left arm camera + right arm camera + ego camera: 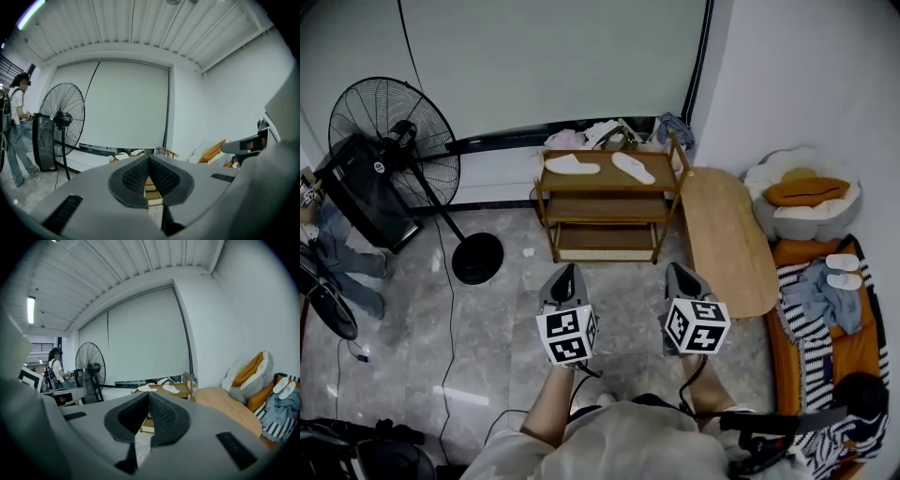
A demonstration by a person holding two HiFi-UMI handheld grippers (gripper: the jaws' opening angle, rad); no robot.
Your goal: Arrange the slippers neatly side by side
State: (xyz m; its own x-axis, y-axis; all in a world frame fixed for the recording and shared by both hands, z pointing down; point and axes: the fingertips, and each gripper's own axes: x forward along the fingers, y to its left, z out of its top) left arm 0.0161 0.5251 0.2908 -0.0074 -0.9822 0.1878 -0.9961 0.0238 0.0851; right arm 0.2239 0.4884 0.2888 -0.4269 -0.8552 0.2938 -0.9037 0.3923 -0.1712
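Note:
Two white slippers lie apart on the top shelf of a wooden rack [546,193]: the left slipper [572,165] points sideways, the right slipper [634,168] lies at an angle. In the right gripper view both slippers [159,388] show on the rack, far ahead. My left gripper [569,274] and right gripper [678,273] hover side by side over the floor, well short of the rack. Both are shut with nothing between their tips. The left gripper [149,158] and right gripper [149,393] show jaws meeting at the tips.
A standing fan [391,131] and a black box stand at the left, with a cable across the marble floor. An oval wooden table [727,237] sits right of the rack. A sofa with cushions, clothes and another white slipper pair [842,269] lies at the right. A person [15,126] stands far left.

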